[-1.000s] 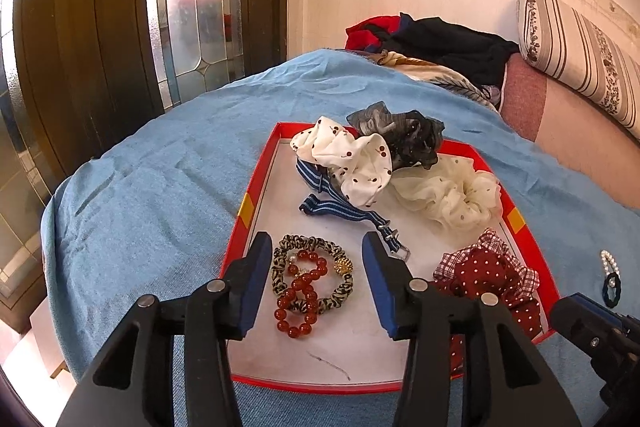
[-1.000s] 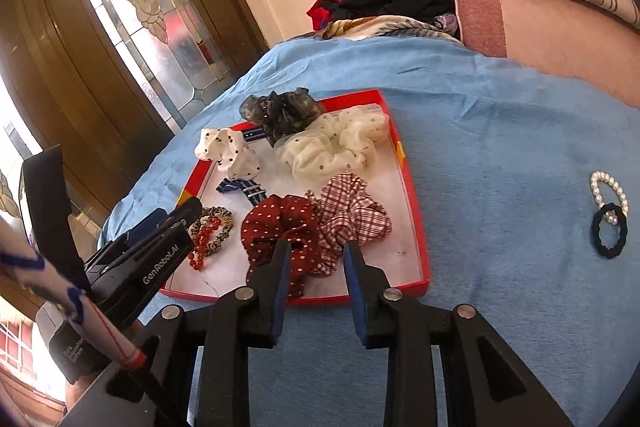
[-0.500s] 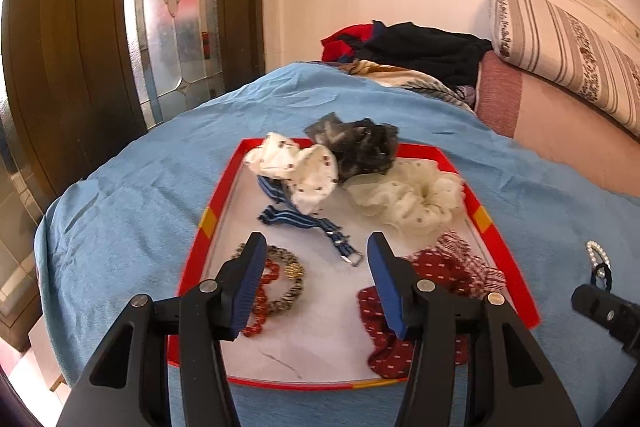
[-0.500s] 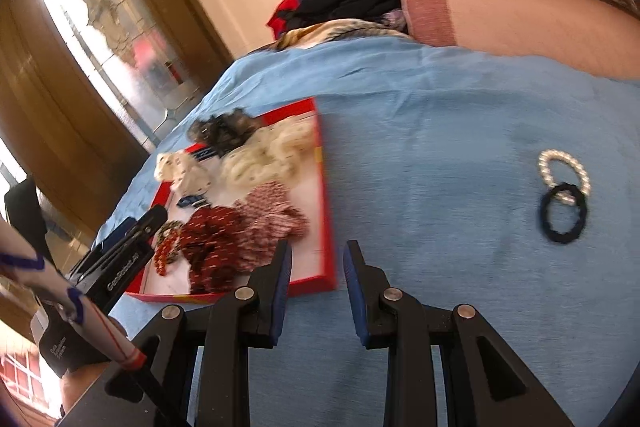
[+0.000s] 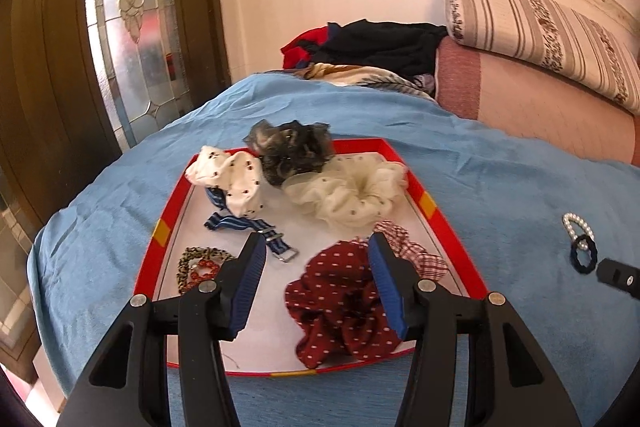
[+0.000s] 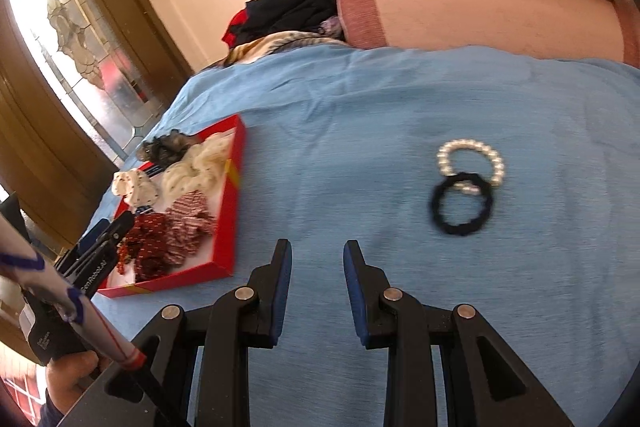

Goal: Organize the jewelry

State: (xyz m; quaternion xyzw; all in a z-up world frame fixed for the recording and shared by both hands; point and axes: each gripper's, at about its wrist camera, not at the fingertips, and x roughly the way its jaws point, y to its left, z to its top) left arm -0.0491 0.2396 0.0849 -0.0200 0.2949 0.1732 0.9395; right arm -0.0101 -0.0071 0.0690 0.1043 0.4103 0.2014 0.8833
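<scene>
Now | both grippers empty, jaws apart | pearl bracelet (image 6: 472,163) ahead-right of right gripper (image 6: 316,259)

We see a tray (image 5: 440,223) lying on the bed (image 5: 520,187), with scrunchies heaped in it: a dotted scrunchie (image 5: 340,311) at its near right, a checked scrunchie (image 5: 412,247) just behind it, a frilly scrunchie (image 5: 352,191) further back, and a sheer scrunchie (image 5: 292,147) at the far edge. A spotted scrunchie (image 5: 232,175) sits far left, over a striped strap (image 5: 248,227). Near left lies a beaded bracelet (image 5: 202,267). Well apart to the right, on the bed, a pearl bracelet (image 6: 472,163) lies partly under a hair tie (image 6: 460,207). Far behind, clothes (image 5: 380,47) are piled left of a bolster (image 5: 540,19).
</scene>
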